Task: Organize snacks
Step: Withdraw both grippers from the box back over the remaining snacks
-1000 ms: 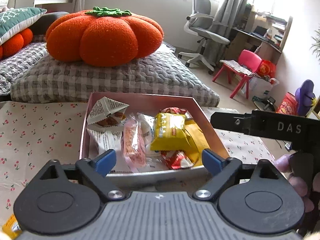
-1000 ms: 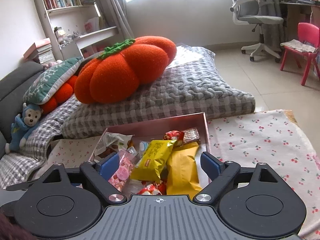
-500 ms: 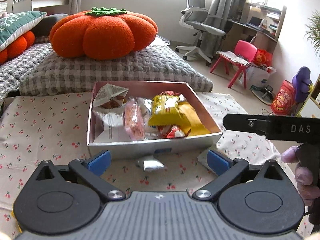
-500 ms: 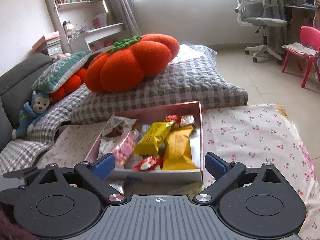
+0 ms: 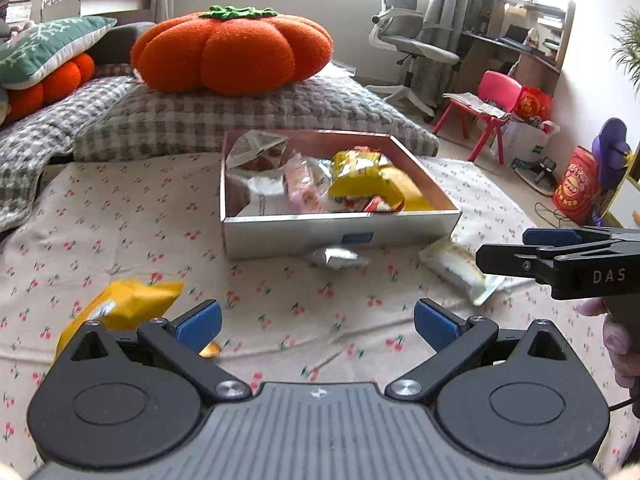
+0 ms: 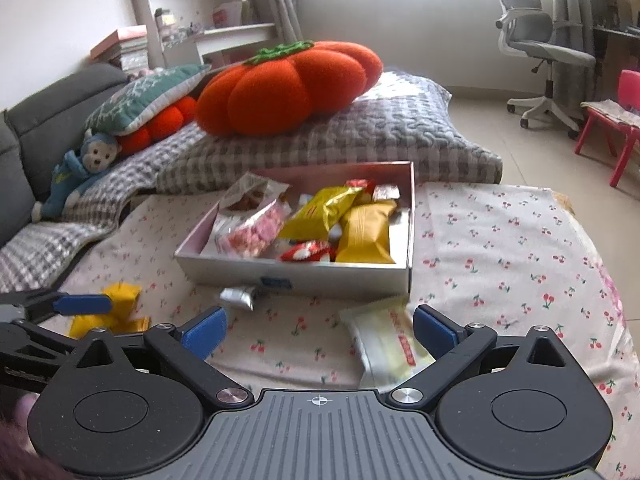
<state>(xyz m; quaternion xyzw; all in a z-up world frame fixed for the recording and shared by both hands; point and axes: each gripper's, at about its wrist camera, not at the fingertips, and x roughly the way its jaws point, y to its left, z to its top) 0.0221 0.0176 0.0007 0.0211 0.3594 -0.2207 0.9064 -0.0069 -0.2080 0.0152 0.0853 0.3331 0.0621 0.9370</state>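
Note:
A shallow silver box (image 5: 280, 232) (image 6: 304, 276) with a pink inside stands on the cherry-print cloth and holds several snack packets. Three snacks lie loose in front of it: a yellow packet (image 5: 124, 306) (image 6: 116, 300) at the left, a small silver wrapper (image 5: 338, 257) (image 6: 238, 295) by the box's front wall, and a pale green-white packet (image 5: 460, 270) (image 6: 386, 340) at the right. My left gripper (image 5: 318, 322) is open and empty, near the yellow packet. My right gripper (image 6: 320, 328) is open and empty, its right finger beside the pale packet.
A grey checked cushion (image 5: 248, 116) with a big orange pumpkin pillow (image 5: 232, 50) lies behind the box. More pillows and a blue plush monkey (image 6: 80, 172) are at the left. An office chair (image 6: 536, 40) and a pink child's chair (image 5: 492, 108) stand on the floor at the right.
Both grippers have pulled back and up from the box. The loose yellow, silver and pale packets in front of it have come into view. Both stay open and empty.

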